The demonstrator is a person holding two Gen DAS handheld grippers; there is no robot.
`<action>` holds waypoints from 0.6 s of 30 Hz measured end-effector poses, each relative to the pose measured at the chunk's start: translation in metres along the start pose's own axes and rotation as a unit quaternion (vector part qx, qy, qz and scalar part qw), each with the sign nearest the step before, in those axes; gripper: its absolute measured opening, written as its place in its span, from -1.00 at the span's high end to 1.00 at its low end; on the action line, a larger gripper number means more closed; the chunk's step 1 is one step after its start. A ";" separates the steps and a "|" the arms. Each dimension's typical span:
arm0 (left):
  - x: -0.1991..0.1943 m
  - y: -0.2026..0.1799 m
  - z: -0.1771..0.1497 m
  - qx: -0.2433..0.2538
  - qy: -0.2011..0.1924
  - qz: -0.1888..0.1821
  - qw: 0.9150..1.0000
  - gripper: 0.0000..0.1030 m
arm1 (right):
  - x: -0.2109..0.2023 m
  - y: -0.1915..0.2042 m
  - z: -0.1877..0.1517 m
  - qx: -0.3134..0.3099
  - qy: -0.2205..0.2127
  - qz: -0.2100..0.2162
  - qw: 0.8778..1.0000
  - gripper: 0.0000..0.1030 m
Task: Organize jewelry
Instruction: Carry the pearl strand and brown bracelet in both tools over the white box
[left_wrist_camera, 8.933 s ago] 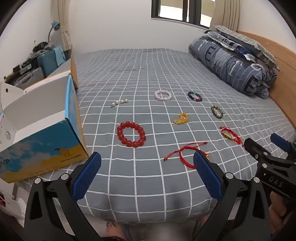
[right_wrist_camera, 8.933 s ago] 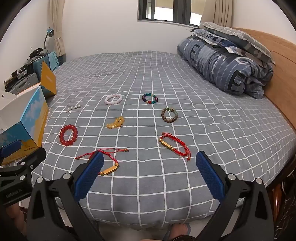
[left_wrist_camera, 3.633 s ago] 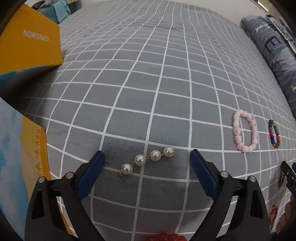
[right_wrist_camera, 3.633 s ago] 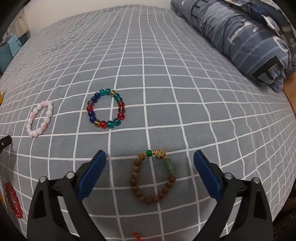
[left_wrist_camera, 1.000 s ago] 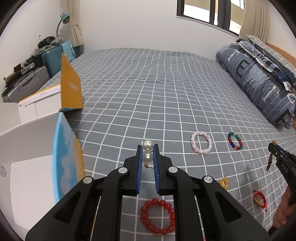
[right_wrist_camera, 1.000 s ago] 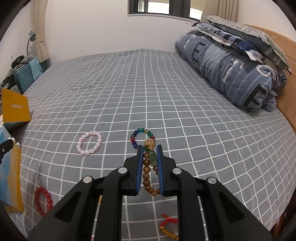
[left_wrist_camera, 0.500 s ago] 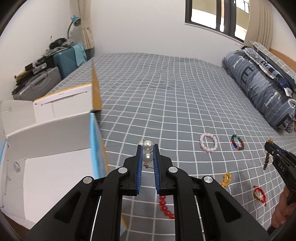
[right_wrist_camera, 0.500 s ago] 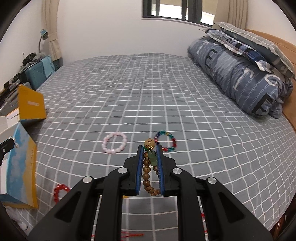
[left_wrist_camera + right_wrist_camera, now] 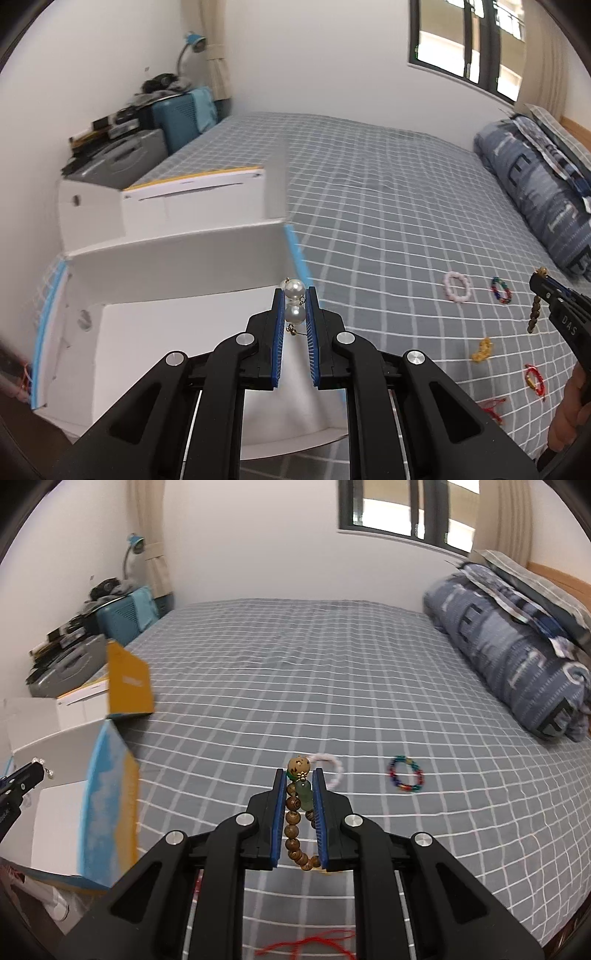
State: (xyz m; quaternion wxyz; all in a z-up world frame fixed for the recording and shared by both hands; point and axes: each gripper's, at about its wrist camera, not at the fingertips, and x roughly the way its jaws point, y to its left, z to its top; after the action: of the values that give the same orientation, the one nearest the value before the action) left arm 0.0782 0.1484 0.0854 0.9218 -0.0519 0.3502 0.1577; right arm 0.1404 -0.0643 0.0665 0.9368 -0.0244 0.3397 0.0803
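Note:
My left gripper (image 9: 294, 295) is shut on a pearl earring (image 9: 294, 286) and holds it above the open white box (image 9: 177, 332) at the bed's left edge. My right gripper (image 9: 300, 777) is shut on a brown wooden bead bracelet (image 9: 293, 823) and holds it above the bed; it also shows in the left wrist view (image 9: 540, 282) with the bracelet (image 9: 533, 315) dangling. On the grey checked bed (image 9: 388, 229) lie a pink bracelet (image 9: 457, 286), a multicolour bracelet (image 9: 501, 290), a yellow piece (image 9: 482, 349) and red cord bracelets (image 9: 533, 380).
The box has a blue and yellow outer side (image 9: 109, 805) and an orange flap (image 9: 129, 681). A folded blue duvet (image 9: 517, 661) lies along the right of the bed. Cases and a blue suitcase (image 9: 181, 110) stand by the left wall.
My left gripper has carried the pearl earring leftward, from over the bed to over the open box. My right gripper has swung left with the wooden bracelet.

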 end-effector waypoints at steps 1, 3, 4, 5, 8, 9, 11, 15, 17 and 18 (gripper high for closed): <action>-0.003 0.010 -0.001 -0.005 -0.001 0.005 1.000 0.79 | -0.002 0.009 0.001 -0.005 -0.001 0.006 1.000 0.74; -0.007 0.026 -0.003 -0.013 -0.003 0.014 1.000 0.79 | -0.005 0.027 0.004 -0.015 -0.003 0.015 1.000 0.74; -0.010 0.037 -0.003 -0.018 -0.004 0.020 1.000 0.79 | -0.007 0.038 0.006 -0.020 -0.006 0.020 1.000 0.74; -0.013 0.047 -0.003 -0.023 -0.006 0.025 0.999 0.79 | -0.010 0.050 0.007 -0.026 -0.010 0.026 0.999 0.74; -0.019 0.070 -0.004 -0.037 -0.008 0.038 0.999 0.79 | -0.017 0.077 0.012 -0.035 -0.016 0.047 0.998 0.74; -0.020 0.076 -0.004 -0.040 -0.008 0.041 0.998 0.79 | -0.021 0.089 0.015 -0.038 -0.020 0.059 0.997 0.74; -0.021 0.091 -0.006 -0.045 -0.003 0.046 0.998 0.79 | -0.030 0.113 0.017 -0.047 -0.031 0.078 0.995 0.74; -0.023 0.116 -0.009 -0.060 0.005 0.058 0.997 0.79 | -0.040 0.153 0.018 -0.063 -0.039 0.114 0.991 0.74; -0.026 0.129 -0.011 -0.067 0.007 0.065 0.996 0.79 | -0.041 0.171 0.018 -0.071 -0.038 0.128 0.988 0.74; -0.028 0.134 -0.012 -0.069 0.006 0.069 0.995 0.79 | -0.041 0.184 0.016 -0.077 -0.035 0.137 0.987 0.74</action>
State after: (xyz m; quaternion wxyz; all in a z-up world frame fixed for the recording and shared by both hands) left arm 0.0072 0.2658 0.0968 0.9008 -0.0924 0.3469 0.2442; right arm 0.0889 0.1132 0.1068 0.9238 -0.0468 0.2993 0.2344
